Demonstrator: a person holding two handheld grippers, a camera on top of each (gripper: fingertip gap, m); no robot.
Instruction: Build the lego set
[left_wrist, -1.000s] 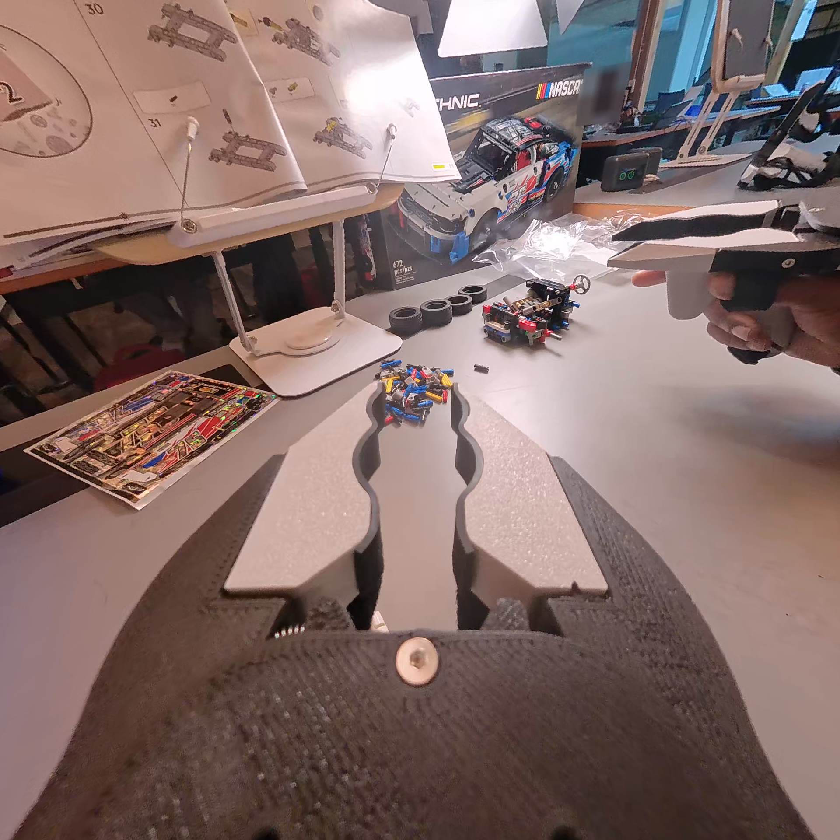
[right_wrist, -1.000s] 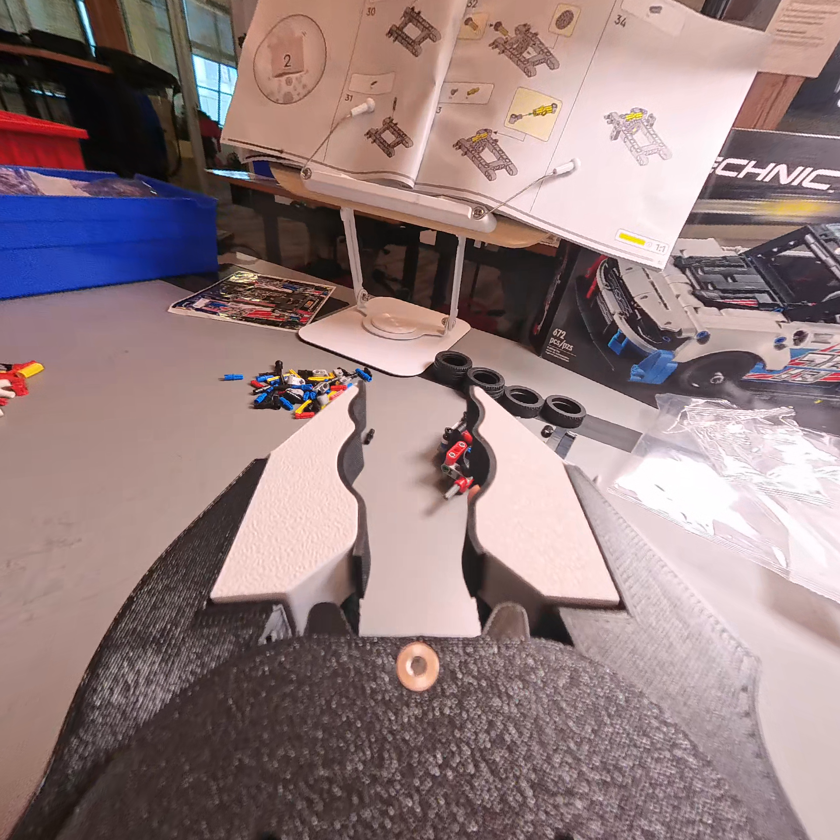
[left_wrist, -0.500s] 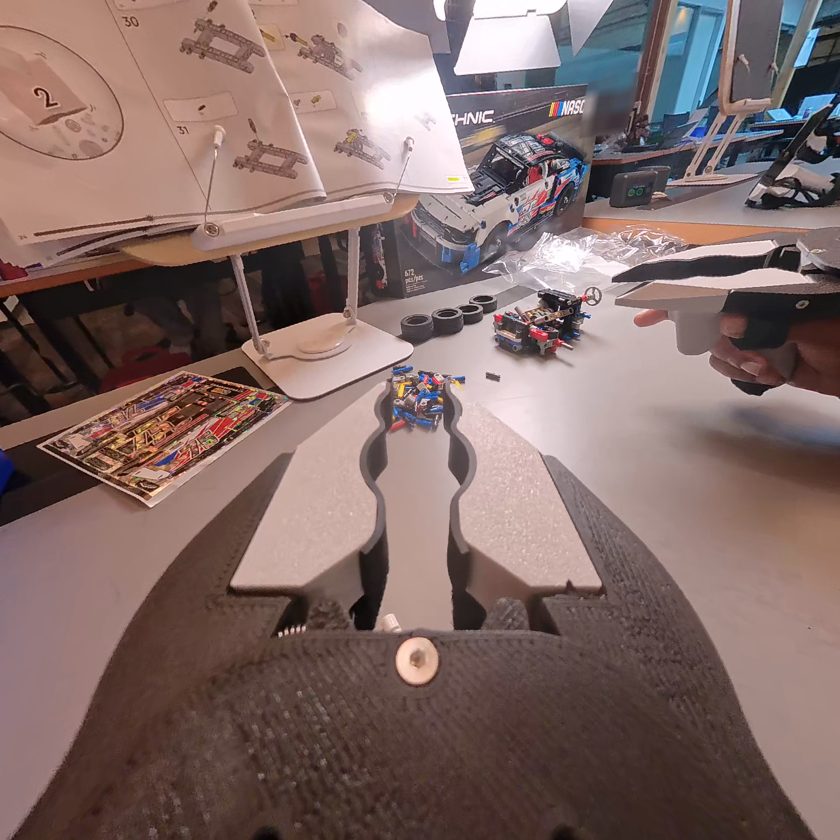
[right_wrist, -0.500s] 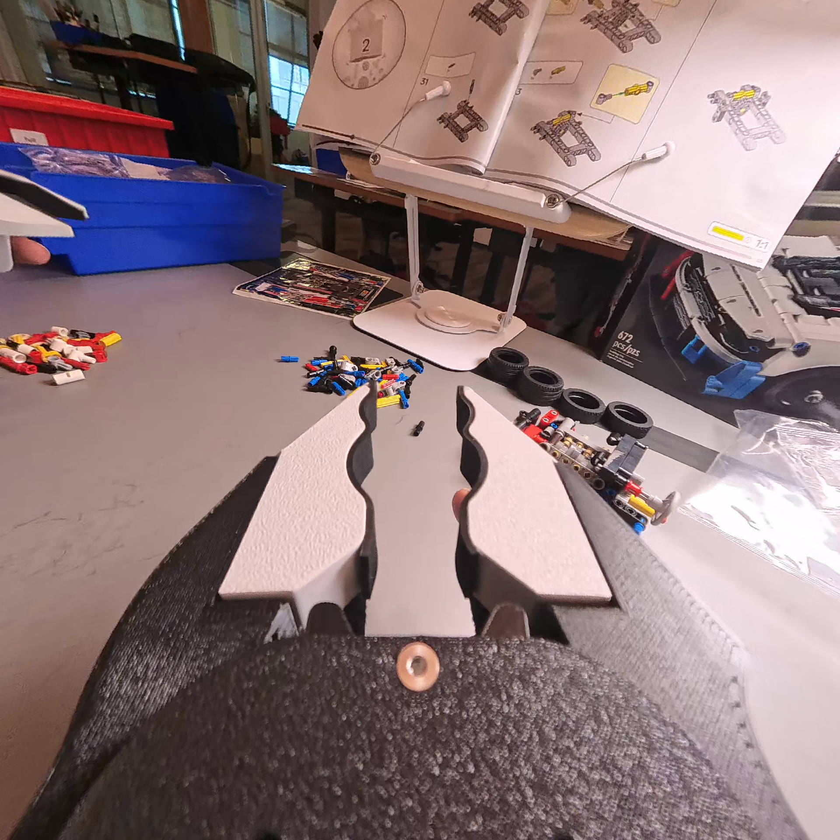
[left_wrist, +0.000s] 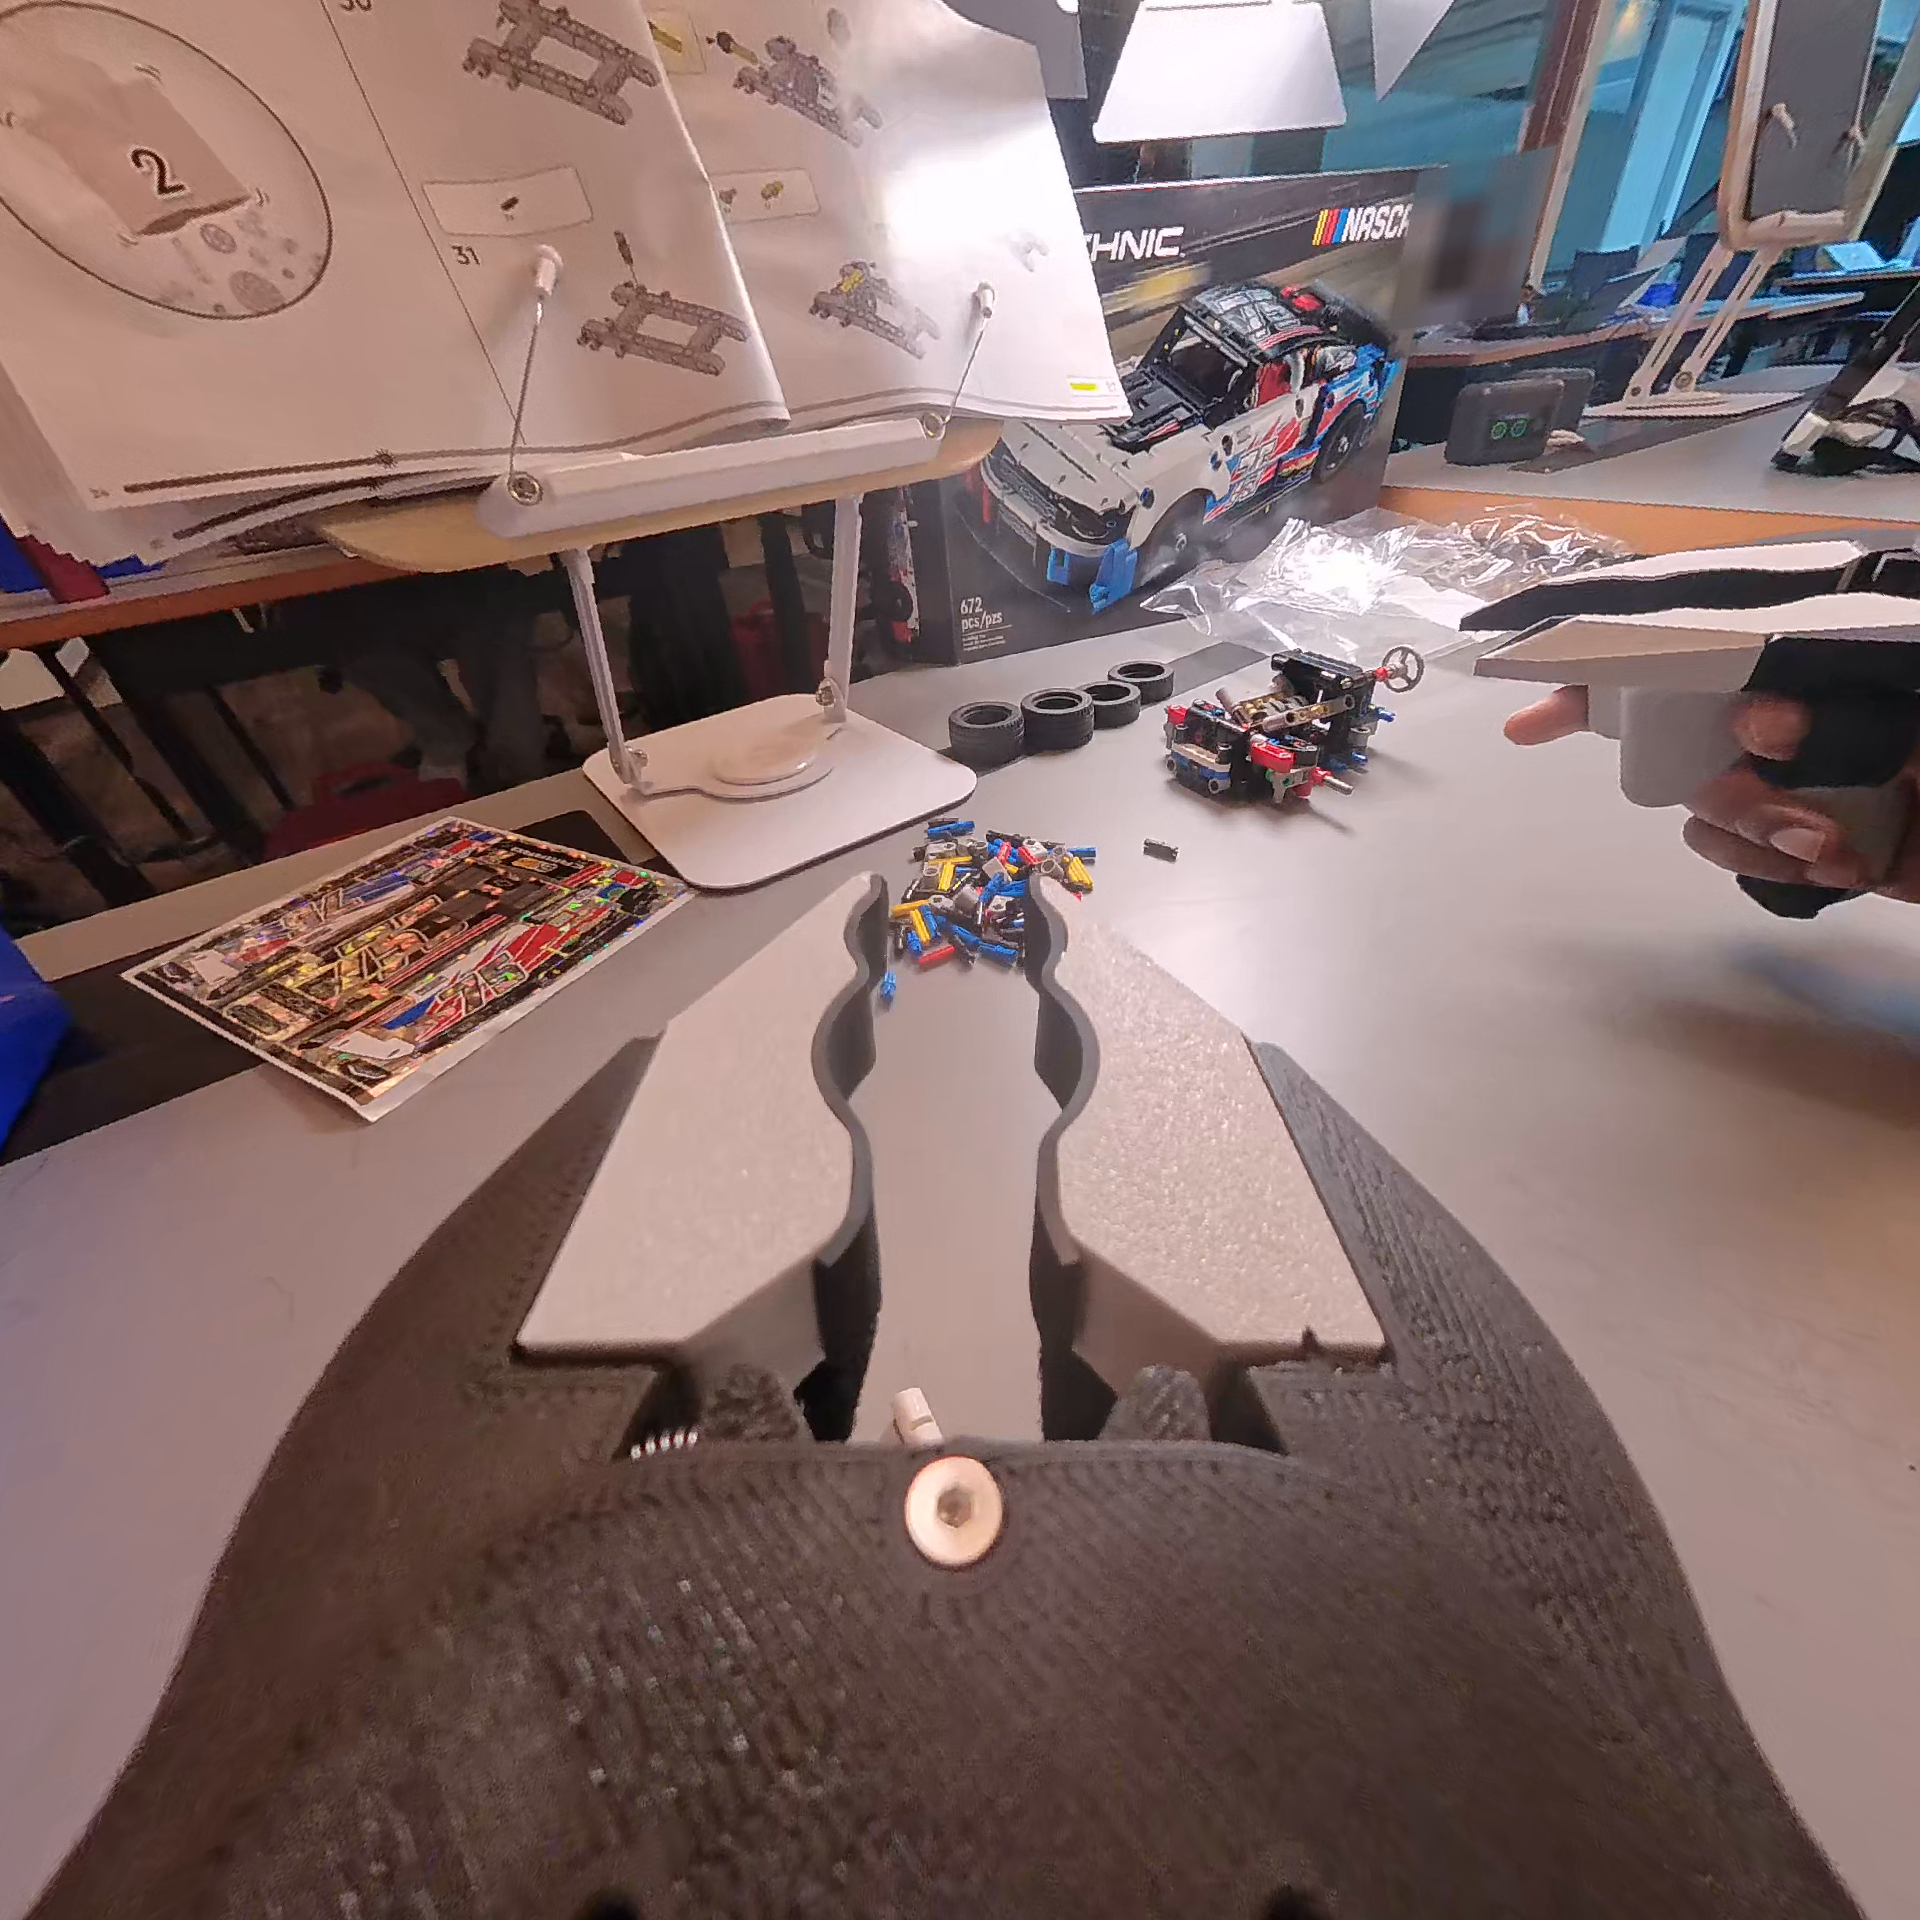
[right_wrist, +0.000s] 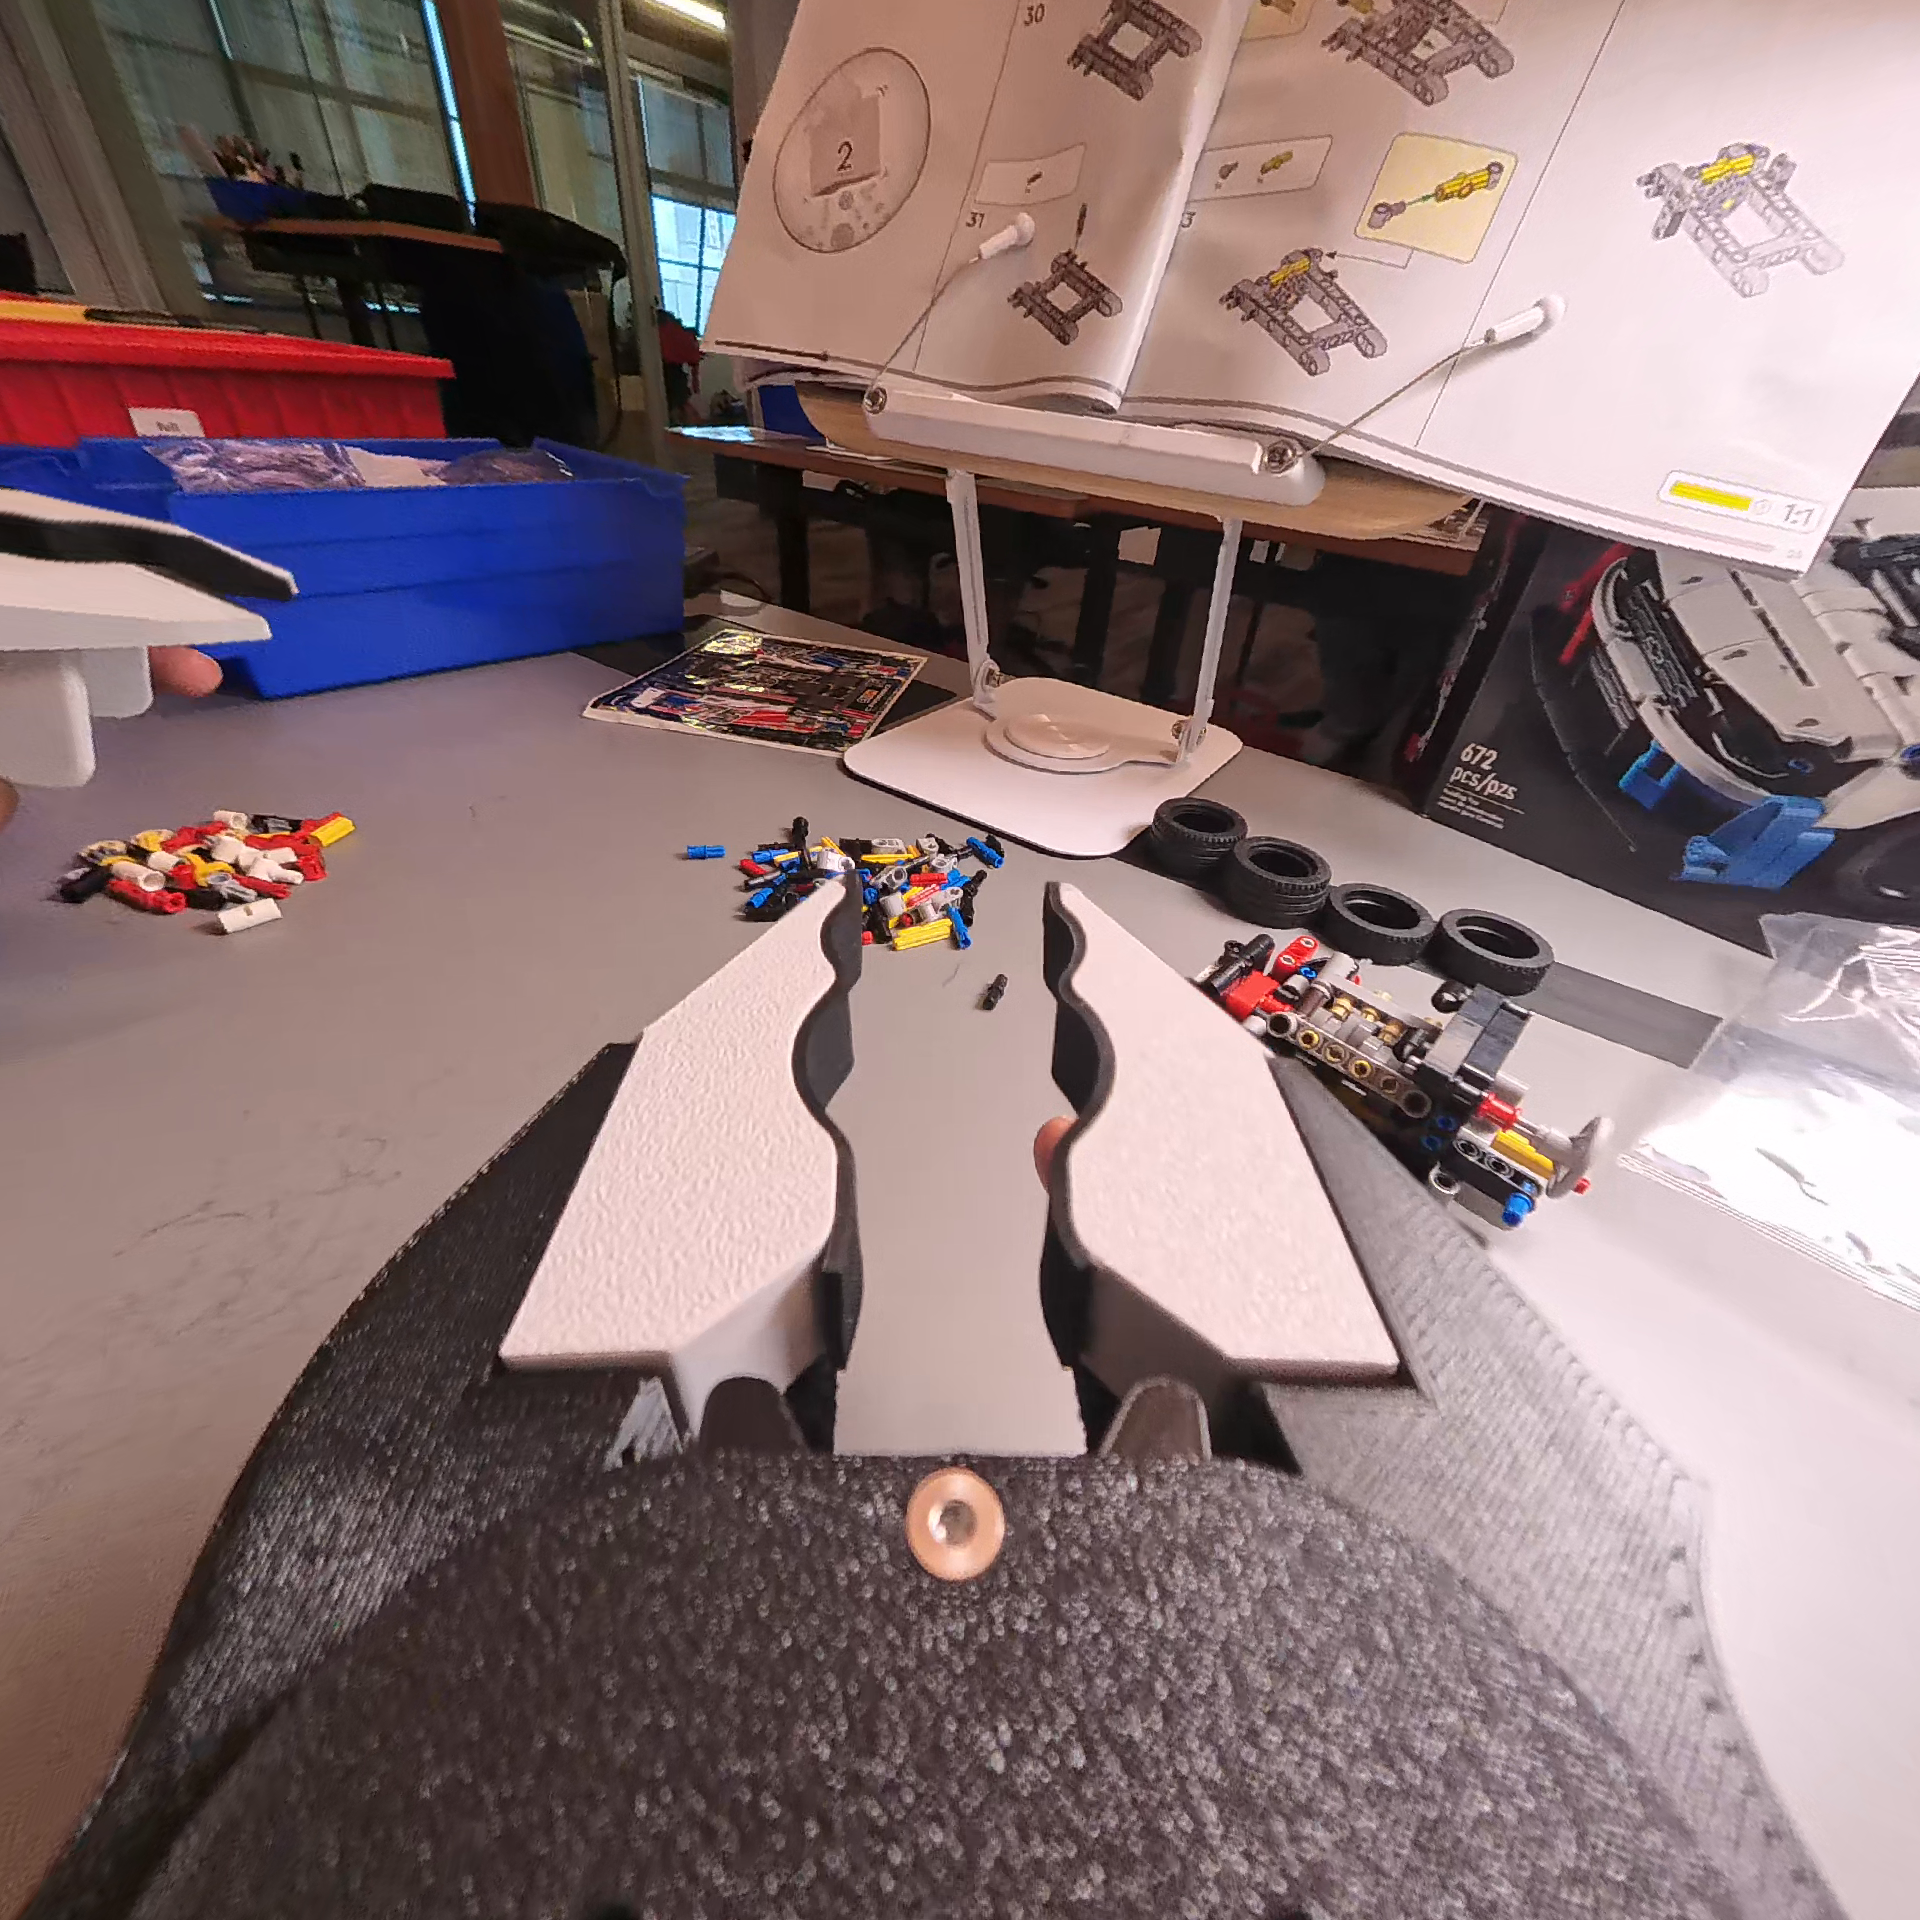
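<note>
On grey table (right_wrist: 436, 1039): brick pile (right_wrist: 883, 883); tyres (right_wrist: 1351, 914).

Both handheld grippers, left gripper (left_wrist: 956, 914) and right gripper (right_wrist: 951, 904), are showing pale grey wavy-edged fingers (left_wrist: 727, 1143), dark inner pads, rough black printed bodies and one silver screw (right_wrist: 954, 1523).

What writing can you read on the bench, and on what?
I don't repeat writing; these things bear it.
Open instruction booklet: printed numbers.
Dark set box: logos, small print.
Sticker sheet: too small to read.
Red bin, white label: blurred.
</note>
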